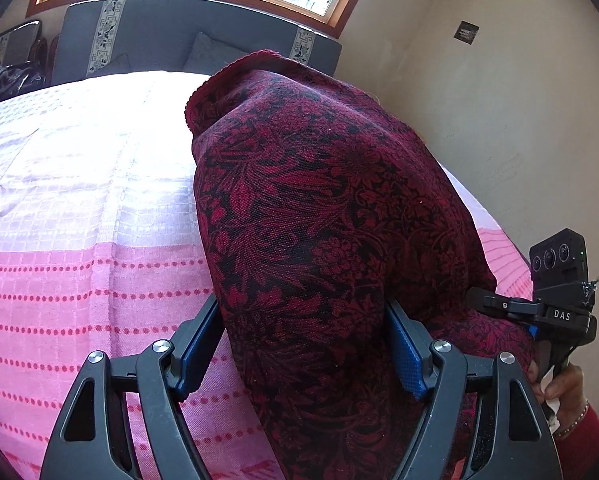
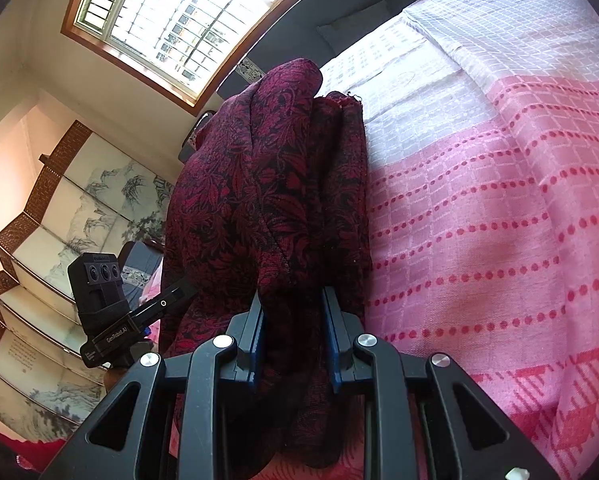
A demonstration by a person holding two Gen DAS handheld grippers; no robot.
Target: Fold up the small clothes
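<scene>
- Item: one dark red cloth (image 1: 319, 208) with a black leaf pattern, woven and soft. It hung draped and bunched above the pink bedspread (image 1: 79, 280), held up between my two tools.
- Left gripper (image 1: 305, 344): jaws spread wide, a broad fold of the cloth lying between them. I could not tell whether the blue pads actually pressed on it.
- Right gripper (image 2: 293, 332): jaws drawn close together, pinching a gathered bundle of the same cloth (image 2: 267, 208); the fabric rose ahead of the jaws in thick vertical folds.
- Handling, as I judged it: light, limp, no stiffness; it would sag and slide wherever unsupported. The weave looked coarse enough to grip without slipping. Not fragile.
- Where to hold: I judged the hemmed edge (image 1: 219, 76), visible ahead of the left jaws, the best place, taken at the corners so the panel hangs flat.
- Surface: the bedspread (image 2: 499, 240) lay to the right of the right jaws, free for laying the cloth out.
</scene>
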